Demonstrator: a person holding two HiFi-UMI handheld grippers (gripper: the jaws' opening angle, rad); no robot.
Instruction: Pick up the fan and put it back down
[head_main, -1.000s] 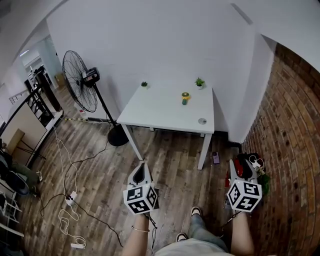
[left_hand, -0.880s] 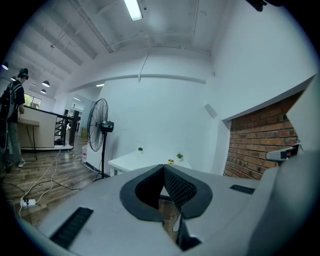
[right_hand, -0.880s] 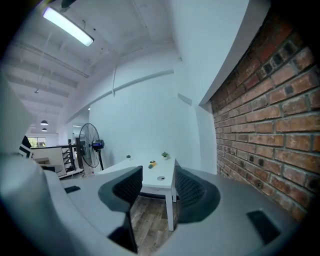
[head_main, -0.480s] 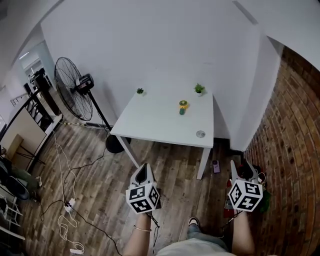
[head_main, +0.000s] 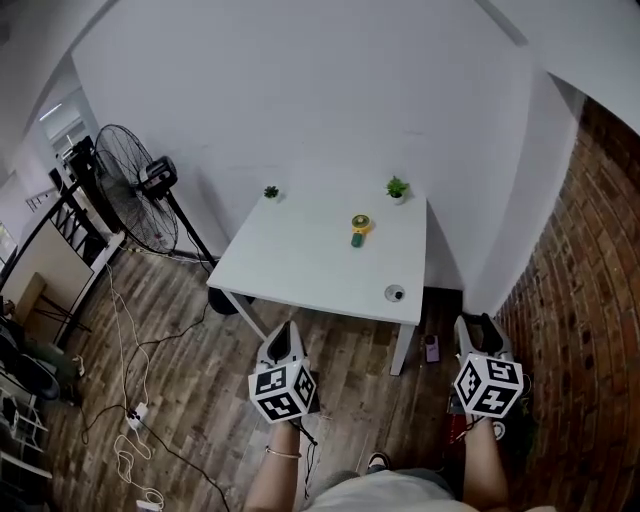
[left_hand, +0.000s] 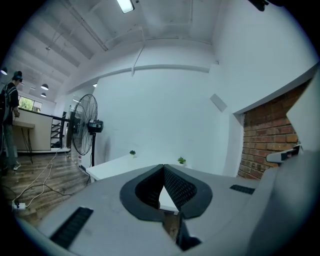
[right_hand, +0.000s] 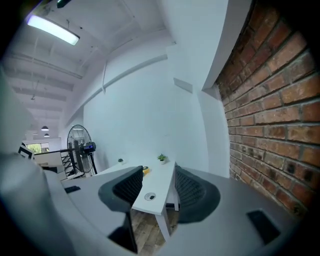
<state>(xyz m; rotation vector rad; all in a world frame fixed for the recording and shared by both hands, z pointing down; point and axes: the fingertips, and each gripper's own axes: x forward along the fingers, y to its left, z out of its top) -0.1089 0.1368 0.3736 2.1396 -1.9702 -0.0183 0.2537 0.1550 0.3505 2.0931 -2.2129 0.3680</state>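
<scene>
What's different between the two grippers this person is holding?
The left gripper has its jaws closed, tips touching; the right gripper has its jaws apart. The left gripper hangs before the white table; the right gripper sits further right, by the brick wall. Both are empty and held low over the wooden floor.

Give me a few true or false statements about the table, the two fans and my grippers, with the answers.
1. The small yellow fan stands on the white table. True.
2. The right gripper holds the small yellow fan. False: its jaws are apart and empty.
3. Two potted plants sit at the table's far edge. True.
4. The pedestal fan stands on the table. False: it stands on the floor, left of the table.
5. The left gripper is wide open. False: its jaw tips meet.
</scene>
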